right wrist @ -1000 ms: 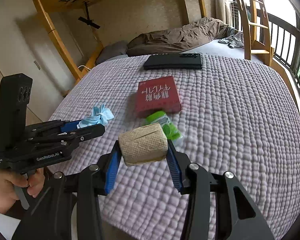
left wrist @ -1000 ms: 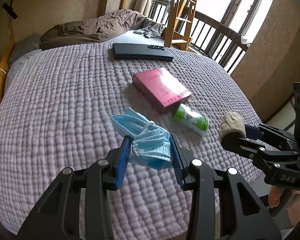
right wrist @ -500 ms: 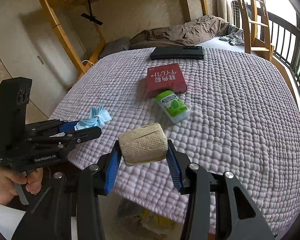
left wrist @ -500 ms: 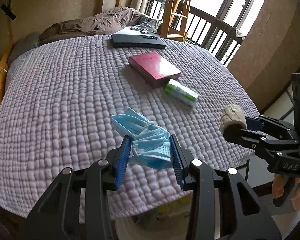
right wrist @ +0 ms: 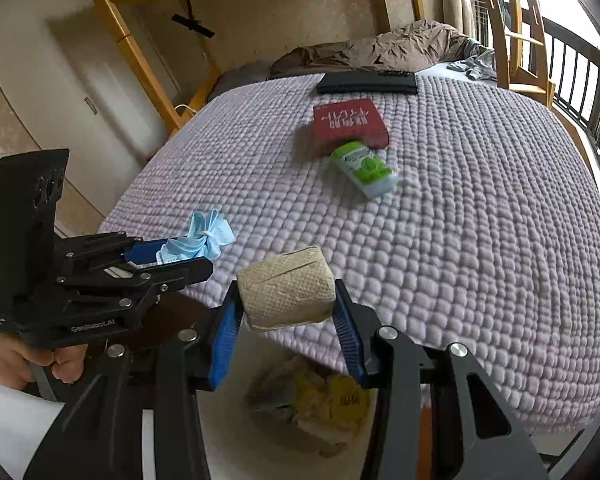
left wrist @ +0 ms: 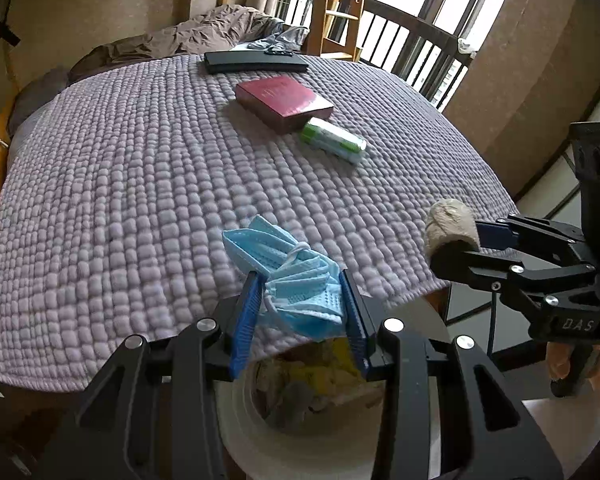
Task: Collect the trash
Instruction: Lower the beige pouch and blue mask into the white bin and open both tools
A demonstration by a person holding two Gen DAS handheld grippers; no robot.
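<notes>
My left gripper (left wrist: 300, 308) is shut on a crumpled blue face mask (left wrist: 288, 272), held in the air past the near edge of the bed. My right gripper (right wrist: 286, 320) is shut on a beige crumpled paper wad (right wrist: 286, 288), also clear of the bed edge. Each gripper shows in the other's view: the right gripper (left wrist: 456, 240) with the wad (left wrist: 450, 226), the left gripper (right wrist: 180, 258) with the mask (right wrist: 198, 236). Below both stands a white trash bin (left wrist: 244, 432) holding yellow and brownish scraps (right wrist: 312, 396).
On the purple quilted bed (left wrist: 140, 168) lie a red book (left wrist: 284, 98), a green-and-white tube (left wrist: 334, 140) beside it, and a flat black case (left wrist: 256, 61) farther back. A brown duvet (right wrist: 380, 48) is bunched at the head. A wooden ladder (left wrist: 336, 4) and balcony railing stand right.
Both grippers have pulled back from over the bed toward its near edge, still holding the mask and the paper wad. The trash bin has come into view below them.
</notes>
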